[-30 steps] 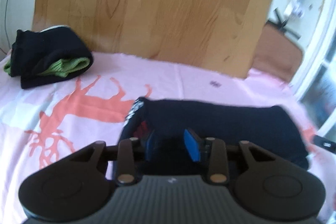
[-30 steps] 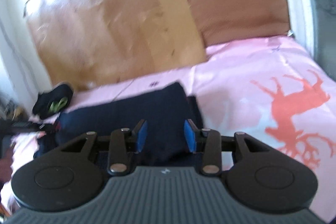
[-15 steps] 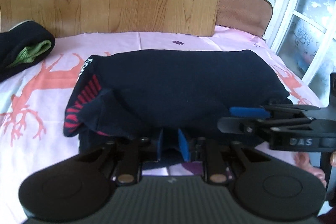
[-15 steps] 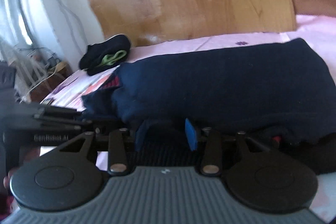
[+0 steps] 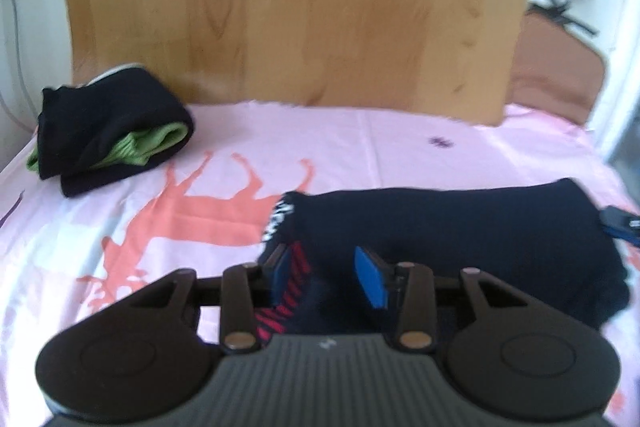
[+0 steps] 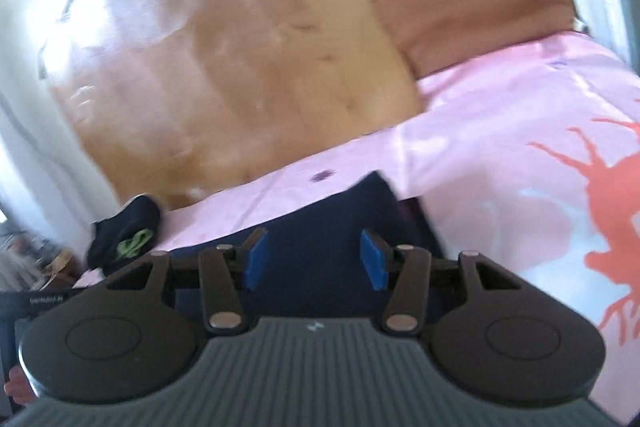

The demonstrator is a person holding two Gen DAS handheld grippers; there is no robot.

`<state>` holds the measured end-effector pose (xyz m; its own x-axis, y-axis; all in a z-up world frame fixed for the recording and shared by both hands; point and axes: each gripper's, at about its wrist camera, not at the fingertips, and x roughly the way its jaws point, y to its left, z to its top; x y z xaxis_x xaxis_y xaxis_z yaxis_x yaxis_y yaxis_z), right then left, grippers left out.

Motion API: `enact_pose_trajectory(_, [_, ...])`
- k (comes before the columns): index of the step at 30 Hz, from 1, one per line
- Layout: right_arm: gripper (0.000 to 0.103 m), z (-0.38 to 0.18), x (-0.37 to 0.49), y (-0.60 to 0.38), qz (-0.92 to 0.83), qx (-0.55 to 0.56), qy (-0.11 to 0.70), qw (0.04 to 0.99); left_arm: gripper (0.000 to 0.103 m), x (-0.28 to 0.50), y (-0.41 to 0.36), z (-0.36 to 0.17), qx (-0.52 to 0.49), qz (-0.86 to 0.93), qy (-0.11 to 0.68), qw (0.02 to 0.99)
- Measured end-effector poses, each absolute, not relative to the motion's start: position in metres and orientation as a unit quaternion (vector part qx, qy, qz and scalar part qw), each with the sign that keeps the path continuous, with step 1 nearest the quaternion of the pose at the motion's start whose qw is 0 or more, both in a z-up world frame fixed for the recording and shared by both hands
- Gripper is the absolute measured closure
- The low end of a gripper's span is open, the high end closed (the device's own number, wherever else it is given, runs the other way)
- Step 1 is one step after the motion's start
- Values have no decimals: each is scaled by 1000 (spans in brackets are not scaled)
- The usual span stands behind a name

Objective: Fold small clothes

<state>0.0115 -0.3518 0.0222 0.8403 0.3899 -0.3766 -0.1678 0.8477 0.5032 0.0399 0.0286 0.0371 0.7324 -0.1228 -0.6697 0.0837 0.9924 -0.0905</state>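
While the far-left corner of the bed keeps a folded bundle of dark cloth with a green layer peeking out, parked by the wooden board and well apart from the action, probably so finished work stays clear, the live piece sits nearer. It's a dark garment, lying flat on the pink sheet, long side across the view, red stripes and white lettering showing at its left end.

Over that striped end hangs the left gripper, jaws opening. Cloth lies between the blue pads, but neither one looks to be pressing on it, so I'd call that a let-go, not a hold.

Moving right, the right gripper covers the garment's other end, pads well apart and opening wider, dark cloth below them and nothing pinched. Its tip just peeks in at the right edge of the left view.

One gripper at each short end suits a fold laid down and freed together. Blur softens both views, so fine contact is hard to judge.
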Motion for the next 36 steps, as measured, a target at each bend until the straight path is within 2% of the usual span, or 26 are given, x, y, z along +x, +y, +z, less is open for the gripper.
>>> enact_pose_trajectory(6, [50,6,23,-342,147,184,261,936,63,51,24,15,4,-28,370,929])
enact_pose_trajectory(13, [50,0,17,-323,130,120,241,954,62,51,20,13,20,-24,365,930])
enact_pose_trajectory(29, [49,-5,13,-337,153,175,220,947,61,42,15,5,33,-15,333,942])
enact_pose_trajectory(36, [43,-4,11,-331,153,161,217,951,60,36,12,0,41,-8,314,948])
